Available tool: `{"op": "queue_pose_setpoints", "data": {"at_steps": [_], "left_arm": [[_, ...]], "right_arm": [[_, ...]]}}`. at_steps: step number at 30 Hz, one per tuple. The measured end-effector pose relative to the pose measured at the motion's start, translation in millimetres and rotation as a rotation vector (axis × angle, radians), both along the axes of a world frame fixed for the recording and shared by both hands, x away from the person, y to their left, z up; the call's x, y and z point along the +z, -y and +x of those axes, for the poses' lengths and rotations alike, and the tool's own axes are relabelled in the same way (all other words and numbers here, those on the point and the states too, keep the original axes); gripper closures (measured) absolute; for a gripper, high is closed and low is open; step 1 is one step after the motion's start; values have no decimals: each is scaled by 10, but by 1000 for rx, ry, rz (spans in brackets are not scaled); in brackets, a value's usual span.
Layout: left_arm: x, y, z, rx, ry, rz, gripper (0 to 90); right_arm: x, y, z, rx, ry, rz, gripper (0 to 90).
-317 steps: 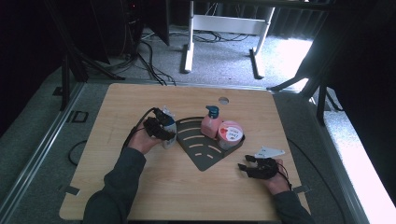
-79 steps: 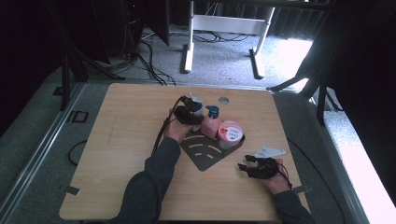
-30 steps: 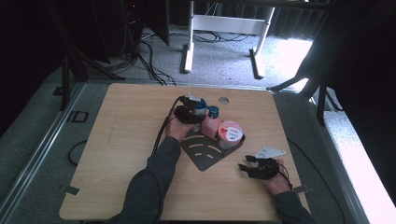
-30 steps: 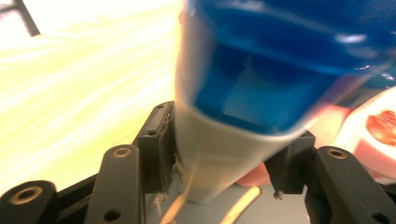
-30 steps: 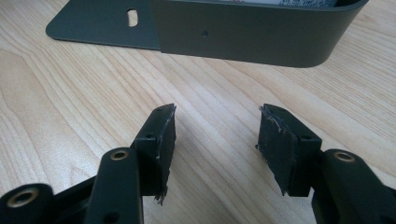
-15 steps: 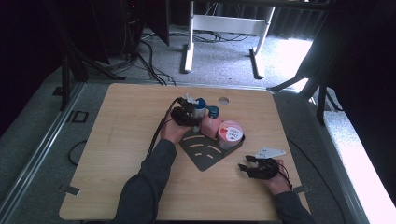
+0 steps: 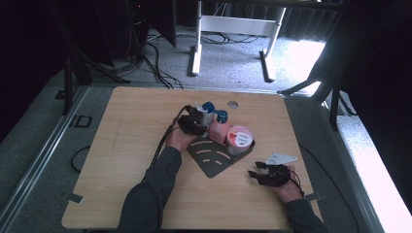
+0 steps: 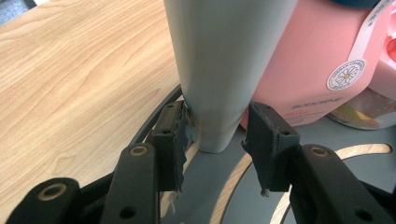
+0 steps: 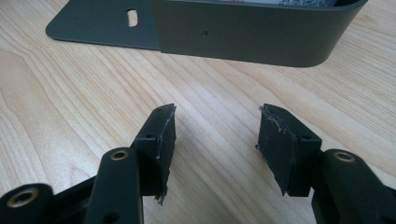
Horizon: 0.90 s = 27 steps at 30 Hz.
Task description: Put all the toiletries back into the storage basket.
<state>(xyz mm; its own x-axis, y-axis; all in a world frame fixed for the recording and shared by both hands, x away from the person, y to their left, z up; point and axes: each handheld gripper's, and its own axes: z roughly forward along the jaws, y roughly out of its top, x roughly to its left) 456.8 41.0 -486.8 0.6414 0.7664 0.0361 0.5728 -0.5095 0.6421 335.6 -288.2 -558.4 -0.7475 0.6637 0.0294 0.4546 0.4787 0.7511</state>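
A pale grey bottle (image 8: pixel 224 70) with a blue cap (image 7: pixel 208 106) stands upright on the dark grey rack (image 7: pixel 214 159), right beside a pink bottle (image 8: pixel 317 60). My left gripper (image 8: pixel 215 140) reaches its foot from the left; its jaws have just been closing and both pads now sit against the bottle's narrow base. In the high view the left gripper (image 7: pixel 195 124) is at the rack's back left corner. My right gripper (image 9: pixel 215 144) rests open on the wood near the rack's curved wall (image 9: pixel 243 32), with nothing between its pads.
A tub with a pink lid (image 7: pixel 239 137) sits in the rack to the right of the pink bottle (image 7: pixel 219 131). The right gripper (image 7: pixel 258 171) lies at the table's front right. A round hole (image 7: pixel 232 104) is in the tabletop behind the rack. Bare wood lies to the left.
The left gripper has slipped a little back toward the person, low at the grey bottle's base. The right gripper has not moved.
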Motion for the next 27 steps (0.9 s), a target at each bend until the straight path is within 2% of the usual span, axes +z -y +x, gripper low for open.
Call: {"op": "queue_pose_setpoints", "data": {"at_steps": [3,5,8,15,19,27], "left_arm": [[-18,-6,4,1,-14,-6,574],[-25,-18,-17,8,-1,-13,541],[-37,-79,-49,20,-3,-20,506],[-35,-307,-158,52,17,-38,488],[-18,-449,-218,77,19,-78,488],[7,-644,-318,123,45,-89,470]], "right_arm": [[0,0,-2,-1,-1,0,459],[0,1,-2,-1,-1,1,460],[0,2,-2,0,-1,1,459],[0,1,-3,-1,-1,1,459],[0,0,-4,-3,-1,1,459],[1,0,-3,-3,-3,1,456]]}}
